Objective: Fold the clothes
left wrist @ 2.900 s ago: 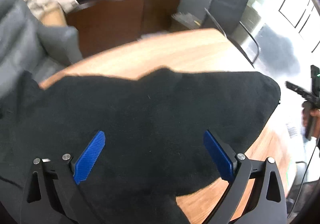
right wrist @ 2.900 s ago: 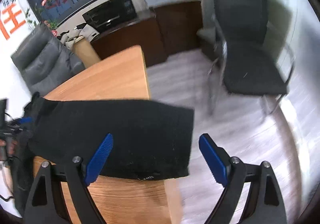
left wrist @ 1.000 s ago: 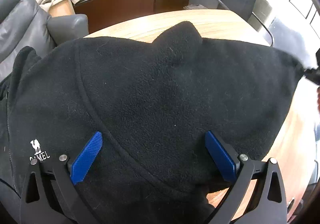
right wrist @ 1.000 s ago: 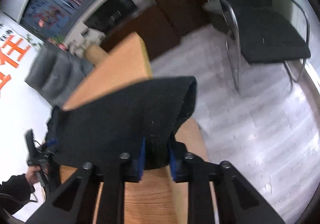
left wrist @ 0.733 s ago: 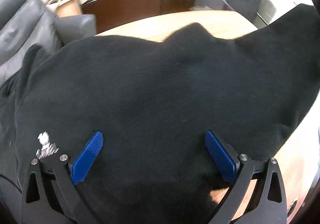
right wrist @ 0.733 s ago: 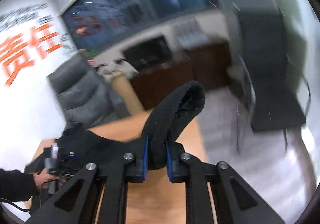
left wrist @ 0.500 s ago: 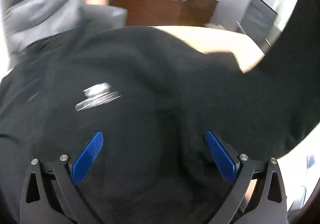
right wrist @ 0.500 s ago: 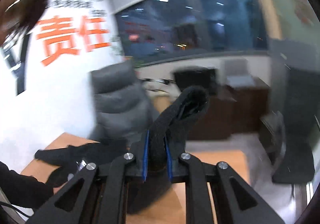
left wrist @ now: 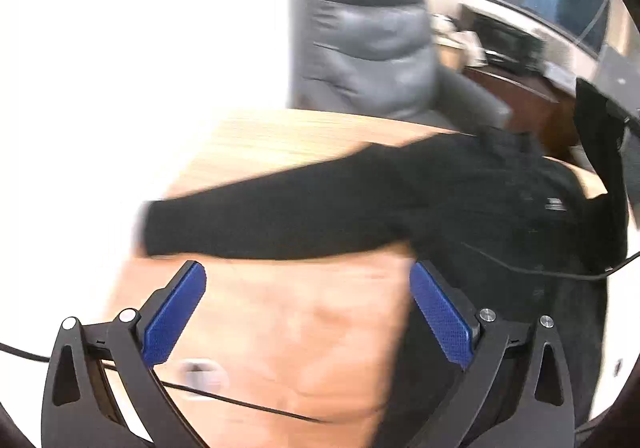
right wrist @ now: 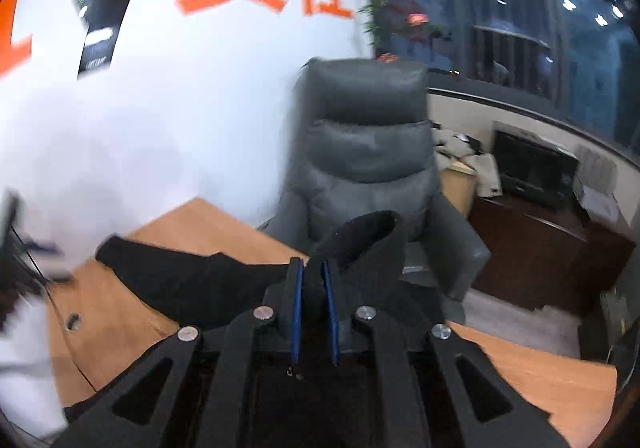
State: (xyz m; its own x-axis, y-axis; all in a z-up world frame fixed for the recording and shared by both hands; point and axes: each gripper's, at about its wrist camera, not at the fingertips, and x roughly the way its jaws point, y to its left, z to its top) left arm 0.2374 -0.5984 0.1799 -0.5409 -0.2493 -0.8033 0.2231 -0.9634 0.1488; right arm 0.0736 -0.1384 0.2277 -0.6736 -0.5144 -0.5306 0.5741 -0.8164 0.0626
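Observation:
A black fleece jacket (left wrist: 480, 207) lies on the wooden table (left wrist: 280, 328), one sleeve (left wrist: 260, 224) stretched out to the left. My left gripper (left wrist: 308, 308) is open and empty, above bare table just in front of that sleeve. My right gripper (right wrist: 314, 276) is shut on the jacket's other sleeve cuff (right wrist: 364, 240) and holds it lifted above the garment; this raised cuff also shows at the right edge of the left wrist view (left wrist: 600, 135). In the right wrist view the outstretched sleeve (right wrist: 168, 268) lies on the table to the left.
A grey leather office chair (left wrist: 372, 39) stands behind the table, also in the right wrist view (right wrist: 368, 151). A dark wooden cabinet (right wrist: 552, 248) with a black appliance is at the back right. A thin black cable (left wrist: 240, 400) crosses the table near my left gripper.
My right gripper has carried the cuff up and swung left across the jacket. My left gripper has swung left, off the jacket body, to bare table near the outstretched sleeve.

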